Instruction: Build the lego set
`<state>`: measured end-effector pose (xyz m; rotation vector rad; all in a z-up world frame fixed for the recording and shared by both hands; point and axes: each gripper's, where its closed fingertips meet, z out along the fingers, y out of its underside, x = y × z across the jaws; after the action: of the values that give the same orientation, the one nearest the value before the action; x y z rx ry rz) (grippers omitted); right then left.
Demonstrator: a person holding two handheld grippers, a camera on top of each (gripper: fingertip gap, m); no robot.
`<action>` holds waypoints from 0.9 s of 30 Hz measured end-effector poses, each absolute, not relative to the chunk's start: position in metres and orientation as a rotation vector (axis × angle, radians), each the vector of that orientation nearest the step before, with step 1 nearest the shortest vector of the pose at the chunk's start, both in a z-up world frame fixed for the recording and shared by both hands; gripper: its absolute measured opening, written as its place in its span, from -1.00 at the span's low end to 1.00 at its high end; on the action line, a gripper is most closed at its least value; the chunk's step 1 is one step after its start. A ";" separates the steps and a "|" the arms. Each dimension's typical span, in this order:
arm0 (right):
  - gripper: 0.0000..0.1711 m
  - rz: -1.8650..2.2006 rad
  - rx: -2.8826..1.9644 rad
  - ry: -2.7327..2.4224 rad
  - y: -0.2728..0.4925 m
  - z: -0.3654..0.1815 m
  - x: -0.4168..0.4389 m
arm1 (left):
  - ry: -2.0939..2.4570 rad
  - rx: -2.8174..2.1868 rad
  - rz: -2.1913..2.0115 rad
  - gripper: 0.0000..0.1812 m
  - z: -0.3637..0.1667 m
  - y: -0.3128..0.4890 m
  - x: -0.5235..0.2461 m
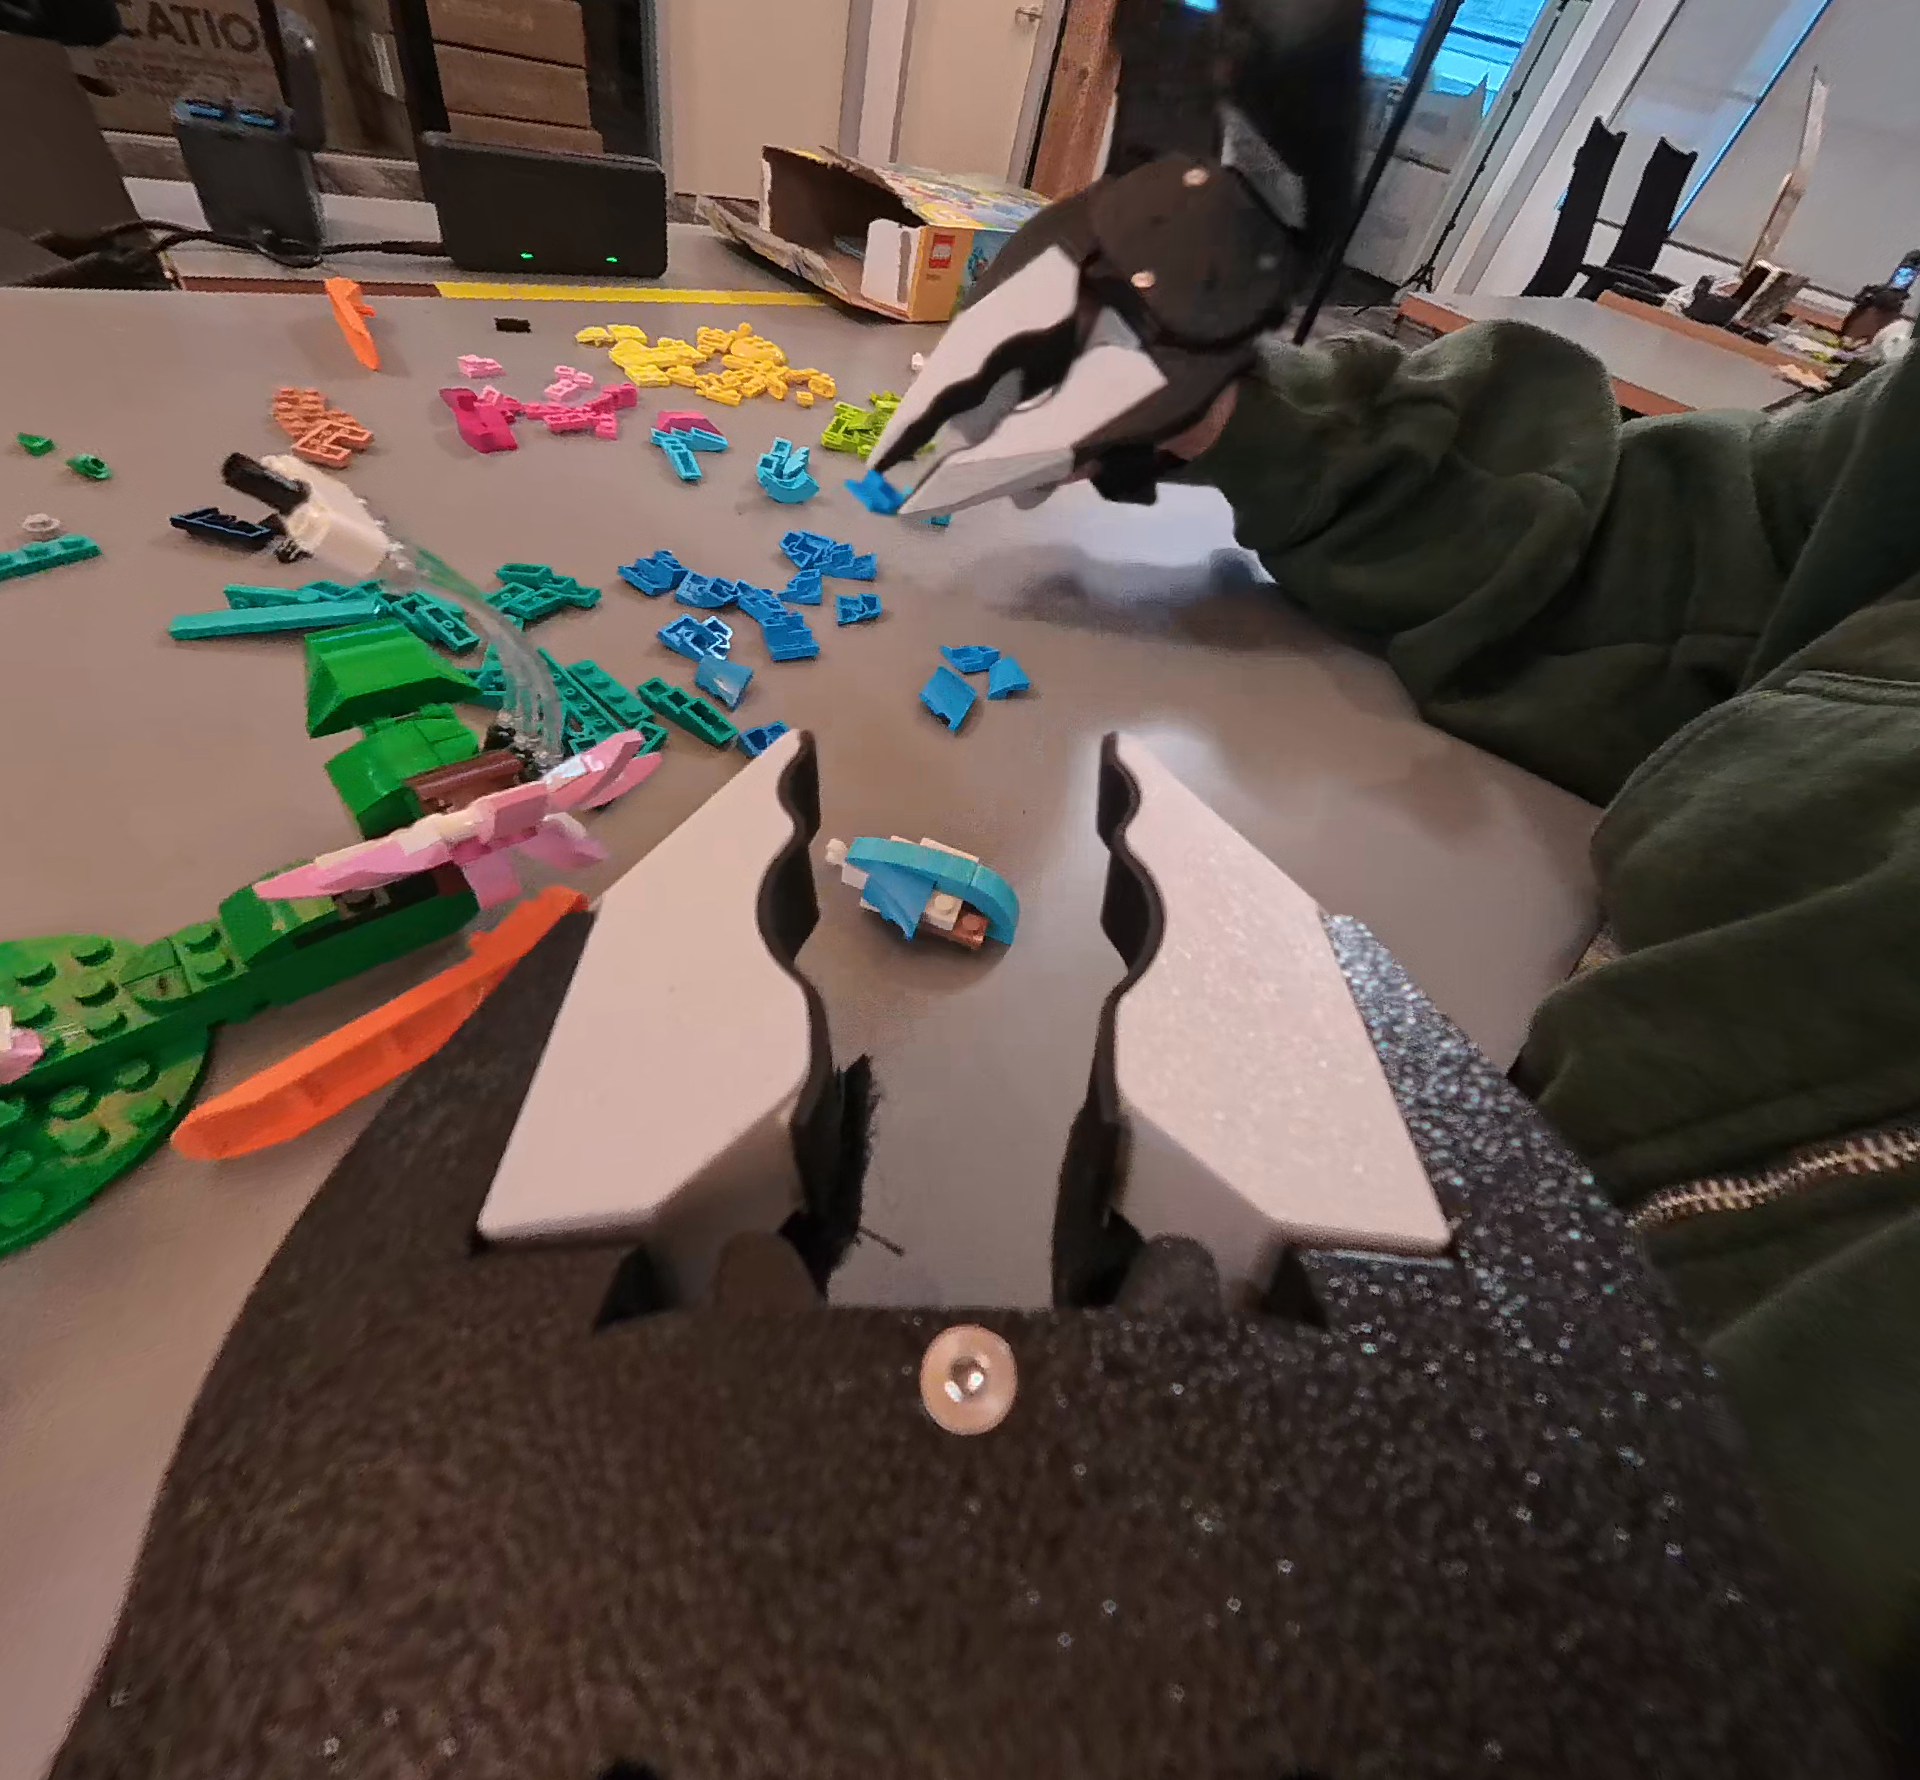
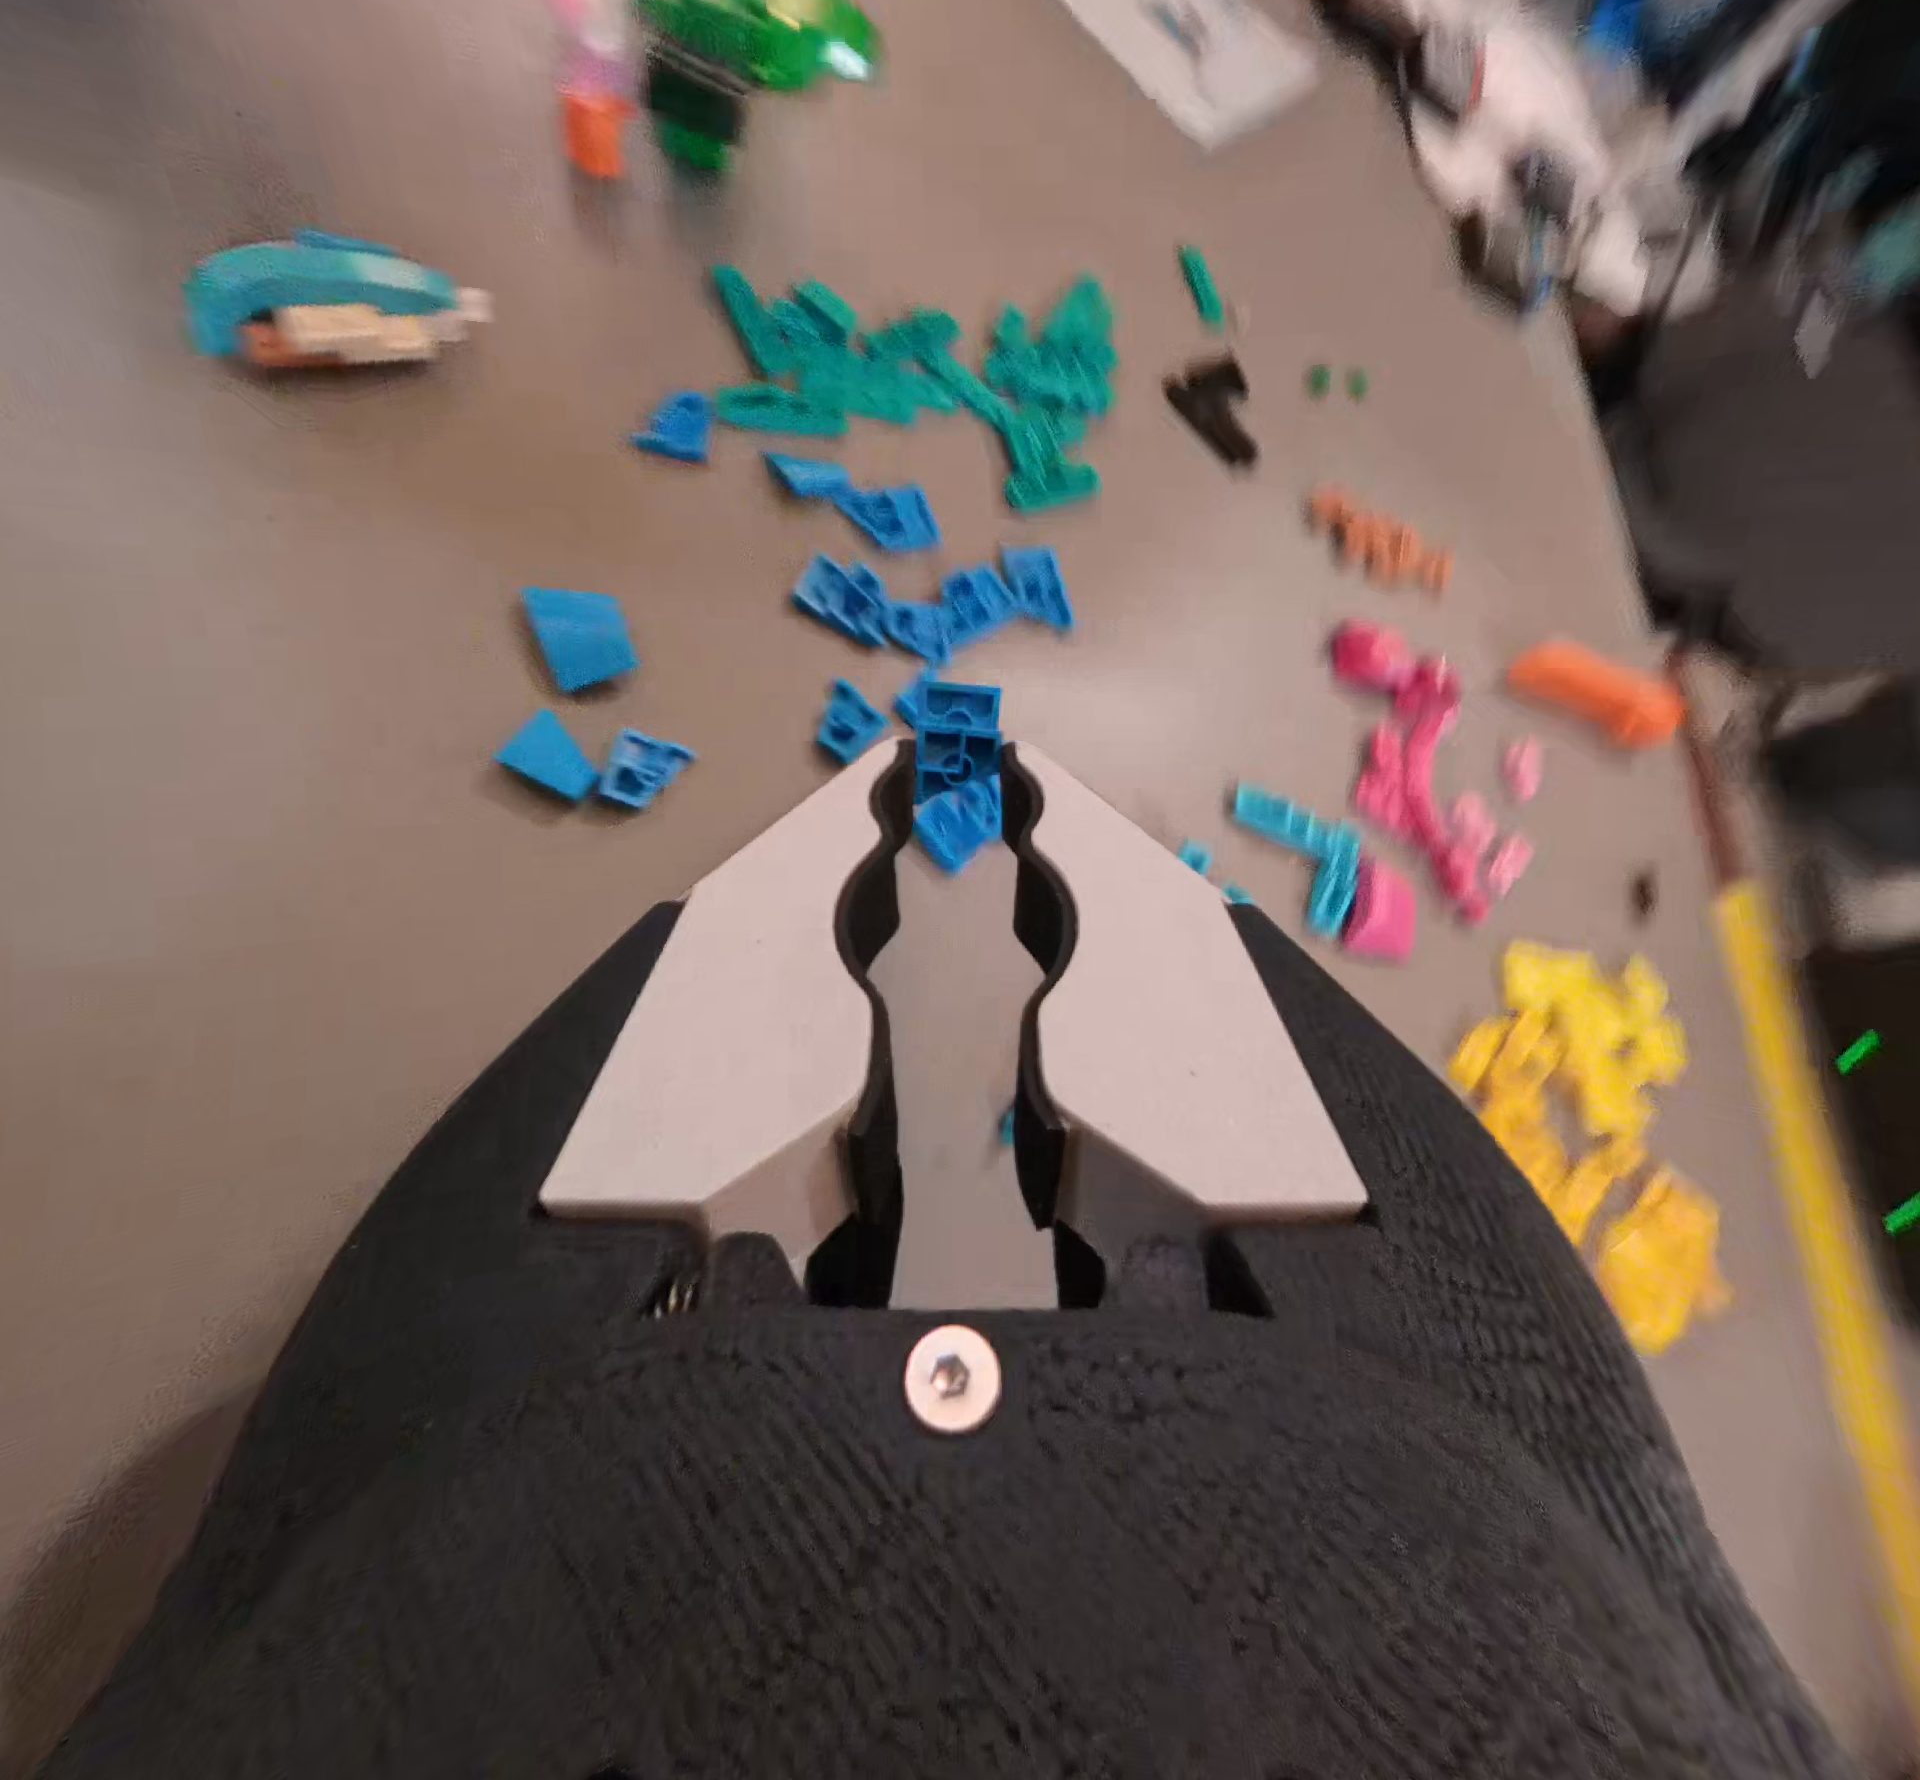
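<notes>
We see a broad grey counter (image 1: 1039, 608) filling both views, strewn with loose plastic bricks sorted by colour. At the lower left of the left wrist view sits the largest build, a green studded lego plate with green foliage and a pink flower (image 1: 125, 1024), and a long orange curved piece (image 1: 353, 1044) lies just beside it. A torn cardboard lego box (image 1: 883, 234) rests at the far edge, upper centre of that frame. A dark green fleece sleeve (image 1: 1558, 525) stretches in from the right.

Our left tool (image 1: 956, 774) stands wide, holding nothing; a small turquoise curved lego assembly with white and brown bricks (image 1: 930, 889) lies on the counter between its fingers, touching neither.

Our right tool (image 2: 958, 754) is narrowed onto a small blue sloped lego brick (image 2: 956, 733), pinched at the very tips; in the left wrist view the same tool (image 1: 894, 483) appears in the upper centre, tips angled down close over the counter.

Smaller heaps follow: a teal pile (image 1: 561, 681) left of centre, a blue scatter (image 1: 769, 598) mid-frame, a yellow pile (image 1: 717, 364) and a magenta cluster (image 1: 540, 411) farther up. The right wrist view is motion-blurred, so finer detail there is lost.
</notes>
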<state>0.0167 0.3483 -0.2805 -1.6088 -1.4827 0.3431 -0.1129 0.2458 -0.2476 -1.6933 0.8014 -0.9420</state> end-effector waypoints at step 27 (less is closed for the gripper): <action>-0.61 0.571 -0.970 -1.693 0.231 -0.247 -0.070 | 1.174 -1.346 -0.257 -0.98 -0.244 0.242 -0.073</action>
<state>-0.0696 0.2311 -0.2474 -0.9704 -1.6928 0.5711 -0.0732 0.2417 -0.2437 -1.3455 1.1740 -0.2573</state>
